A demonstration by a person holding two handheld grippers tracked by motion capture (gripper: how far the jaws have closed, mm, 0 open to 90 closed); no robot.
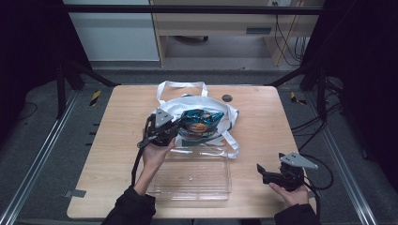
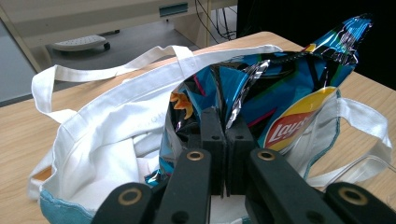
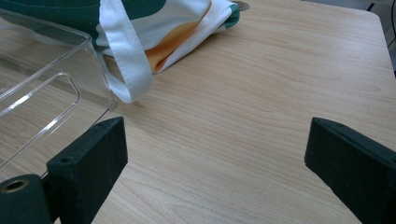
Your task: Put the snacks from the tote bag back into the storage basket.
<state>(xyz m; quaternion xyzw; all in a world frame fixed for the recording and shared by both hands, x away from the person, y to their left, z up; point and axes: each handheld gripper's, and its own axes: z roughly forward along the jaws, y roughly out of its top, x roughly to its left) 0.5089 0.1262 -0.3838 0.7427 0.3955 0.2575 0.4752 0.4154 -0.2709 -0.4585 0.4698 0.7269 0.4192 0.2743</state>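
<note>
Blue chip bag [image 2: 285, 100] sticking up out of the white cloth bag [image 2: 107, 140], in the middle of the far half of the worktop [image 1: 263, 117]. Shiny and crinkled, with a red and yellow logo on the front. Left tool [image 2: 226, 122] pinched tight on the bag's crumpled edge — jaws pressed together with the foil caught between them. Held from below by the left hand [image 1: 156, 154], just past the far side of the clear box.

White cloth bag lying open and floppy, handles [image 1: 182, 86] spread toward the back of the worktop. Clear plastic box [image 1: 192, 177] right in front of it, touching one loose strap [image 3: 125, 56].

Right tool [image 1: 262, 169] well apart from all that, down at the near right corner — jaws wide, nothing between them but bare wood. Held low over the worktop by the right hand [image 1: 293, 192].
</note>
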